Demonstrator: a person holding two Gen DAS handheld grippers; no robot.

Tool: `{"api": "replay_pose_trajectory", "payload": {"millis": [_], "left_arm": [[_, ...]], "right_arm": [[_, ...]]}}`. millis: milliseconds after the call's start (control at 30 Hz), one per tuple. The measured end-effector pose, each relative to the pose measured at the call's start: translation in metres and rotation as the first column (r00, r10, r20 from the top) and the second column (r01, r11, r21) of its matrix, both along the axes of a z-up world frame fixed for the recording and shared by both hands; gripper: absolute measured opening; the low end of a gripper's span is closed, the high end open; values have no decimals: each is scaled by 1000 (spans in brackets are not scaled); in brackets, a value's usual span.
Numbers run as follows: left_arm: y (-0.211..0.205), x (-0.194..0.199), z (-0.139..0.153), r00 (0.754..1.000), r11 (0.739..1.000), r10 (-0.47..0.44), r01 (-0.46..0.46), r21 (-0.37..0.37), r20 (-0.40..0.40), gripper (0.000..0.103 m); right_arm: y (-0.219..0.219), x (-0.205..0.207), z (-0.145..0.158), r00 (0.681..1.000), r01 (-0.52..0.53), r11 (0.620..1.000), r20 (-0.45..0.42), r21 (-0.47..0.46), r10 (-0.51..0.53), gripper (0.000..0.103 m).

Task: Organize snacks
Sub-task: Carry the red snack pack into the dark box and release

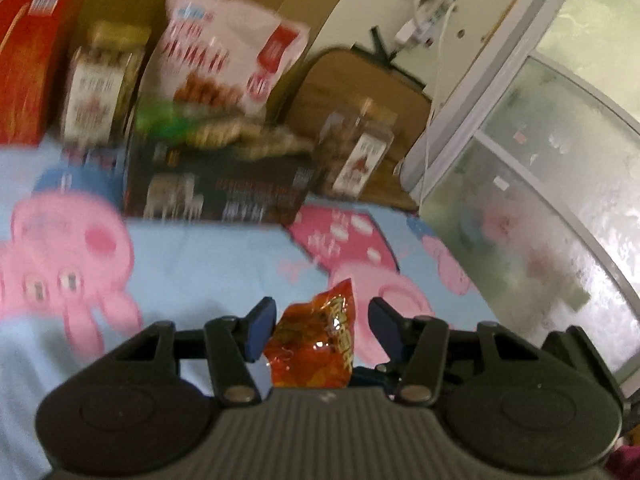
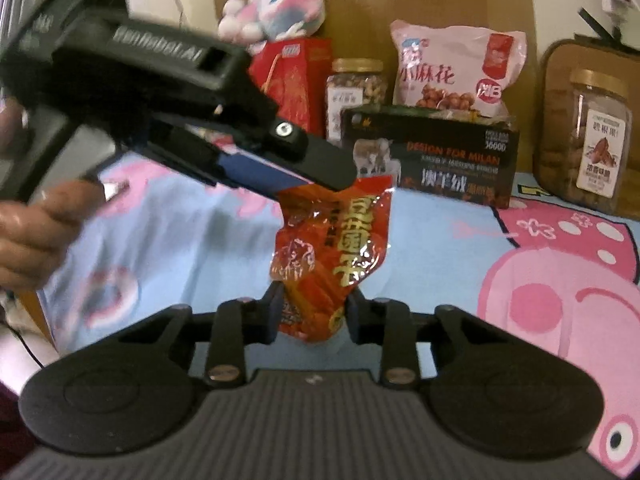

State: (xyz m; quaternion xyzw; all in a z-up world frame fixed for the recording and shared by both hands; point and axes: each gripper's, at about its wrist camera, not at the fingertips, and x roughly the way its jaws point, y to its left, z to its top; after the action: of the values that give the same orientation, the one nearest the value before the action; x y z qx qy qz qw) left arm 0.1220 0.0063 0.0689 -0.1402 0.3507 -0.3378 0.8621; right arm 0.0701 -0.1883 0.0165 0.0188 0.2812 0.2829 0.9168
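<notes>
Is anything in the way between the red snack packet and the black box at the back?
Nothing visible. The red packet hangs between both grippers, and only bare pig-print sheet lies before the black box.

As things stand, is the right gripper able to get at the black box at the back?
Probably not yet. The sheet between them lies bare, but the right gripper is closed on the red snack packet, whose top the left gripper also straddles. The black box would need free jaws.

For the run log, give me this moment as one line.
right gripper: shut on packet bottom | left gripper: around packet top, grip unclear
</notes>
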Motion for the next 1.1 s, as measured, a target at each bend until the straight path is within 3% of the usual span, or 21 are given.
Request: {"api": "replay_pose_trajectory", "payload": {"millis": [233, 300, 367, 400, 433, 500, 567, 700, 867, 1100], "left_arm": [[-21, 72, 60, 987, 993, 59, -74, 89, 152, 51], [-23, 98, 68, 979, 988, 103, -121, 98, 173, 57], [-26, 127, 67, 969, 974, 160, -186, 128, 190, 61], [-29, 141, 62, 962, 960, 195, -228, 166, 191, 61], [-30, 152, 56, 959, 947, 220, -254, 198, 179, 61], [-27, 166, 41, 960, 934, 260, -277, 224, 105, 59], [-21, 161, 34, 963, 944, 256, -268, 194, 82, 59], [-20, 144, 31, 949, 924, 291, -312, 223, 125, 59], [-21, 112, 34, 940, 907, 315, -340, 248, 135, 59], [-24, 45, 26, 933, 888, 313, -353, 294, 176, 67]], "right_arm": [[-6, 83, 38, 998, 43, 993, 43, 107, -48, 35], [-6, 115, 45, 997, 60, 989, 42, 138, -67, 35], [-3, 149, 47, 995, 81, 984, 37, 159, -88, 36], [0, 166, 45, 995, 94, 983, 29, 159, -100, 43], [4, 183, 42, 994, 108, 984, 17, 141, -111, 49], [6, 203, 32, 990, 145, 983, -14, 111, -144, 51], [-5, 198, 26, 984, 180, 971, -38, 155, -176, 51], [-31, 163, 26, 970, 234, 946, 6, 227, -241, 51], [-57, 122, 21, 956, 291, 903, -48, 317, -291, 51], [-61, 75, 6, 938, 344, 891, -152, 297, -312, 51]]}}
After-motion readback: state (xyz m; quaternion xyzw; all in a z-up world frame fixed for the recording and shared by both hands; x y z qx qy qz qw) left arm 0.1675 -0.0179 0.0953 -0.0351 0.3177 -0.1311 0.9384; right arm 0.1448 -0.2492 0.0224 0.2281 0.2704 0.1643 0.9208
